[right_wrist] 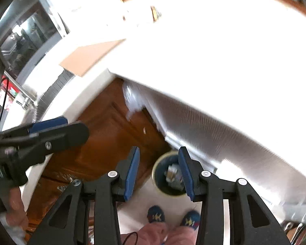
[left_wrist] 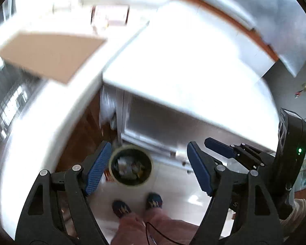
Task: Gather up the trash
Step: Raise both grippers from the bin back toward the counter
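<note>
A round trash bin with a pale rim stands on the light floor below me, with crumpled trash inside. It also shows in the right wrist view. My left gripper is open and empty, held high over the bin. My right gripper is open and empty, also above the bin. The right gripper shows in the left wrist view, and the left gripper shows at the left of the right wrist view. Both views are blurred.
A white table overhangs the bin on the right. A white counter curves on the left with a brown cardboard sheet on it. A wooden cabinet door is behind the bin. My feet stand near it.
</note>
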A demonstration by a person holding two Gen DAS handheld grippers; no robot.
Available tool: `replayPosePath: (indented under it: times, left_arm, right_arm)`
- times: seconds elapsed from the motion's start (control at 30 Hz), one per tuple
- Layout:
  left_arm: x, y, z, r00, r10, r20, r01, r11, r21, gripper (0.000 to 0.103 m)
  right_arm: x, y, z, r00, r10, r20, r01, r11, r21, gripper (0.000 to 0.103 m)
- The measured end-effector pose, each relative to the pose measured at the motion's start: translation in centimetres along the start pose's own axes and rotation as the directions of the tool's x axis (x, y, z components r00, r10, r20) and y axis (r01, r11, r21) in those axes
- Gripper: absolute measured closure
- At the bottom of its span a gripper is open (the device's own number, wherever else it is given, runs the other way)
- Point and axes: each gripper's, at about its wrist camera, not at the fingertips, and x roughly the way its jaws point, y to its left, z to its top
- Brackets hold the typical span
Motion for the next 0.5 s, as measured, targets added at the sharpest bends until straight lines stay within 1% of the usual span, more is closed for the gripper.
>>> replayPosePath:
  times: [0.13,0.2,0.27,0.33,0.4,0.5]
  left_arm:
    - [-4.3,-0.4,2.7,0.996,-0.011,0.094,0.005,0.998,0.055,0.029]
    - [-6.5,-0.4,4.1,0.99,-0.018,0.141,0.007,0.997,0.077,0.029]
    - [-8.0,-0.2,5.1,0.985,-0.023,0.172,0.007,0.996,0.09,0.029]
    - [-9.5,0.3,6.3,0.979,-0.035,0.201,0.017,0.996,0.091,0.029]
    - [-10.9,0.8,7.4,0.974,-0.041,0.222,0.023,0.996,0.085,0.029]
    - [-12.0,1.6,9.0,0.969,-0.029,0.245,0.014,0.998,0.065,0.029]
  right_arm:
    - [-4.5,1.5,2.9,0.995,-0.024,0.1,0.025,1.0,-0.015,0.063]
    - [-6.8,2.2,4.5,0.987,-0.032,0.155,0.034,0.999,-0.01,0.063]
    - [-8.8,2.9,5.8,0.977,-0.042,0.209,0.044,0.999,-0.005,0.063]
    - [-10.4,3.7,7.1,0.964,-0.05,0.261,0.053,0.999,-0.005,0.063]
    - [-11.8,4.5,8.3,0.954,-0.055,0.295,0.06,0.998,-0.006,0.063]
    - [-14.1,5.9,10.4,0.937,-0.076,0.34,0.087,0.996,-0.016,0.063]
